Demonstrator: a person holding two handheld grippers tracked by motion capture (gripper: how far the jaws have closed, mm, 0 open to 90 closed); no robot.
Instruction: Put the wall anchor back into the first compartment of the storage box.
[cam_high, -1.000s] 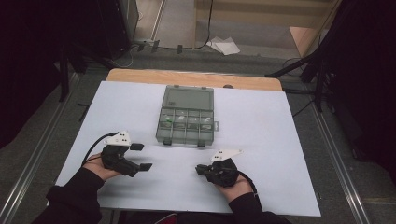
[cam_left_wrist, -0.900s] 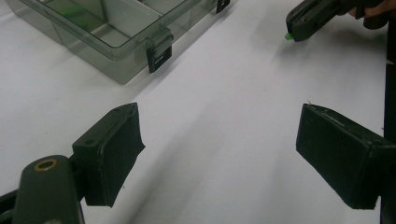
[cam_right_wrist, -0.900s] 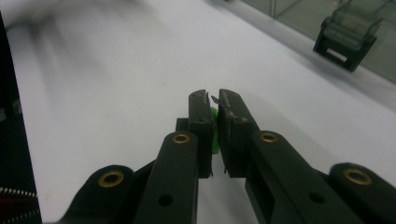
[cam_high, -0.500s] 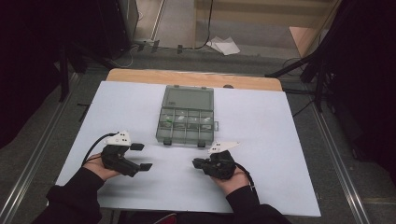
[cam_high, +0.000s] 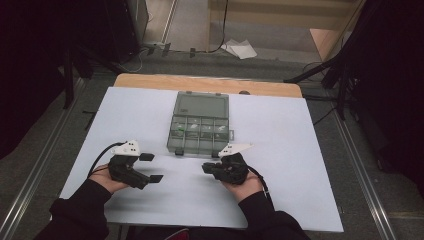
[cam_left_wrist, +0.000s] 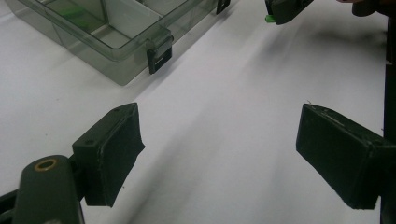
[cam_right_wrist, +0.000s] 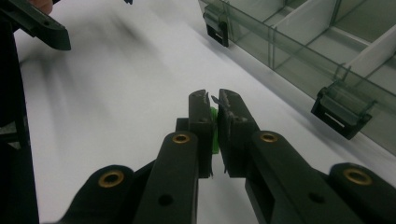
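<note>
We held a small green piece (cam_right_wrist: 214, 130) clamped between our right gripper's (cam_right_wrist: 213, 100) jaws, near the clear box (cam_high: 200, 125). Our left gripper's (cam_left_wrist: 219, 144) jaws stood wide apart, empty.

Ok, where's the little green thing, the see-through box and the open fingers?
green piece (cam_right_wrist: 214, 131), right gripper view, its edge pinched between the fingers.
compartment box (cam_high: 200, 105), high view, its lid.
left gripper (cam_left_wrist: 219, 156), left gripper view, midway between its fingertips.
</note>
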